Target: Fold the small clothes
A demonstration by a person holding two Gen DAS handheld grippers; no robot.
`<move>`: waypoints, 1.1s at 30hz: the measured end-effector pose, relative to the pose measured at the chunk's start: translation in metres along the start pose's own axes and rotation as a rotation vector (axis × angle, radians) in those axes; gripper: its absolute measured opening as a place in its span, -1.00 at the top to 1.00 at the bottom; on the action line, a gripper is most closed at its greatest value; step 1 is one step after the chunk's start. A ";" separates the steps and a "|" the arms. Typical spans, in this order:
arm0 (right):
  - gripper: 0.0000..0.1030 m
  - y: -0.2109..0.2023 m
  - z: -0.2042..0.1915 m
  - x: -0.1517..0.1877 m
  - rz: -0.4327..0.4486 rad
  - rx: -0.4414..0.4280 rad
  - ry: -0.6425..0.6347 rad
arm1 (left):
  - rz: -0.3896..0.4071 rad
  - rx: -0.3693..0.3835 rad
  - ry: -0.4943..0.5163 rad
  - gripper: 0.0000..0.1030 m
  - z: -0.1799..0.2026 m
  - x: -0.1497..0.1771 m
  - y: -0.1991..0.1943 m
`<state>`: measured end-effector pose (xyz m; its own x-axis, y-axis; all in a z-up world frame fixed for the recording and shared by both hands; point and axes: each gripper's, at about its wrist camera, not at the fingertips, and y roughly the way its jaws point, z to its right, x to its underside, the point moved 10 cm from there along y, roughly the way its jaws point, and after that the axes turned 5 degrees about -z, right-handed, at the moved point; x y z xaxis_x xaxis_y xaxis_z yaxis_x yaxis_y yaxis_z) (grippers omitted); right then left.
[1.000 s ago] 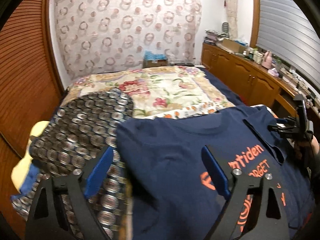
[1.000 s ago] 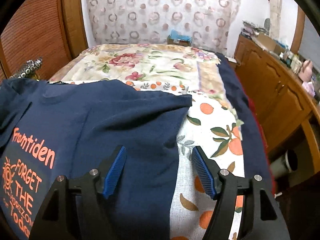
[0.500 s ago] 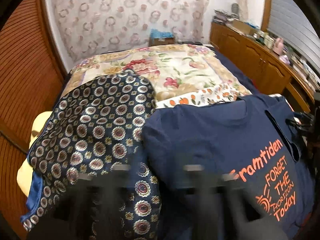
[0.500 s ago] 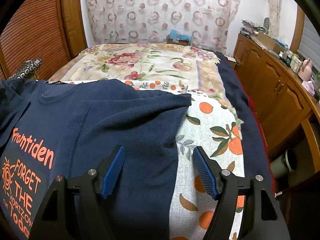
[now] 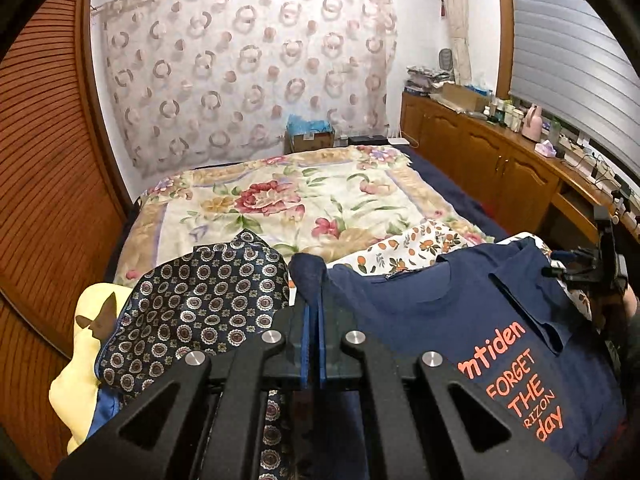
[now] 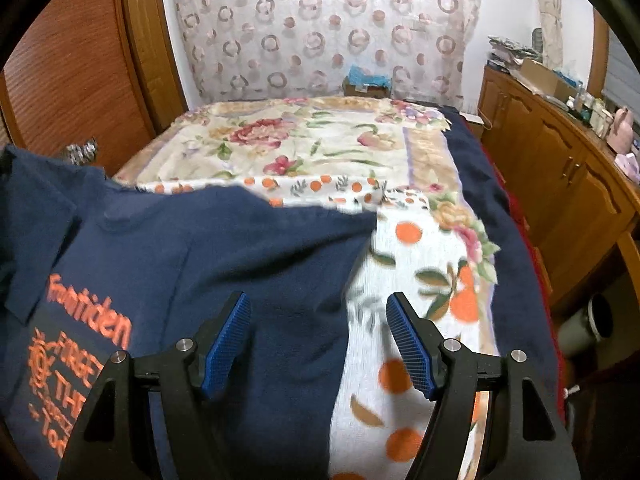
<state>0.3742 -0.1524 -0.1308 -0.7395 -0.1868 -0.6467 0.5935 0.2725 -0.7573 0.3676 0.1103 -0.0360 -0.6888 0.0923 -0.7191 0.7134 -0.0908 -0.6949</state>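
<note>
left gripper pinches the navy shirt's sleeve on the bed

the bed (image 5: 448, 192) fills the room between a slatted wooden wall and a low wooden cabinet (image 5: 492, 160), and a patterned curtain (image 5: 248, 68) hangs behind it. a floral blanket (image 5: 288, 200) covers most of the bed, with an orange-print sheet (image 6: 416, 280) over its near end. the navy t-shirt (image 5: 432, 312) lies on that sheet, front up, its orange lettering toward the near edge and its neckline toward the far end. beside it, on the left in the left wrist view, sits a dark medallion-print garment (image 5: 200, 300) on top of a pale yellow cloth (image 5: 76, 384). the left gripper (image 5: 314, 320) has its blue pads pressed together on a bunched fold of the shirt's sleeve, and the cloth stands up above the fingertips. the right gripper (image 6: 318, 344) is spread wide over the shirt's other side; the shirt's edge runs below the gap between its pads, which press on nothing. in the left wrist view the right gripper shows at the far right, by the shirt's edge.
</note>
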 end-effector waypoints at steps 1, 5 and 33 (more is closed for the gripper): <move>-0.41 0.001 0.001 -0.004 -0.002 -0.013 -0.001 | -0.002 0.002 -0.006 0.92 0.001 0.002 0.000; -0.40 0.020 0.014 -0.017 -0.040 -0.001 0.001 | 0.000 0.020 -0.011 0.92 0.010 0.011 0.000; 0.89 -0.150 -0.039 0.024 0.287 -0.064 -0.102 | 0.161 0.128 -0.047 0.92 0.040 0.098 -0.134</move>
<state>0.2554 -0.1610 -0.0292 -0.5071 -0.1866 -0.8414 0.7496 0.3863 -0.5375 0.1992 0.0915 -0.0131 -0.5749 0.0201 -0.8180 0.7942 -0.2266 -0.5638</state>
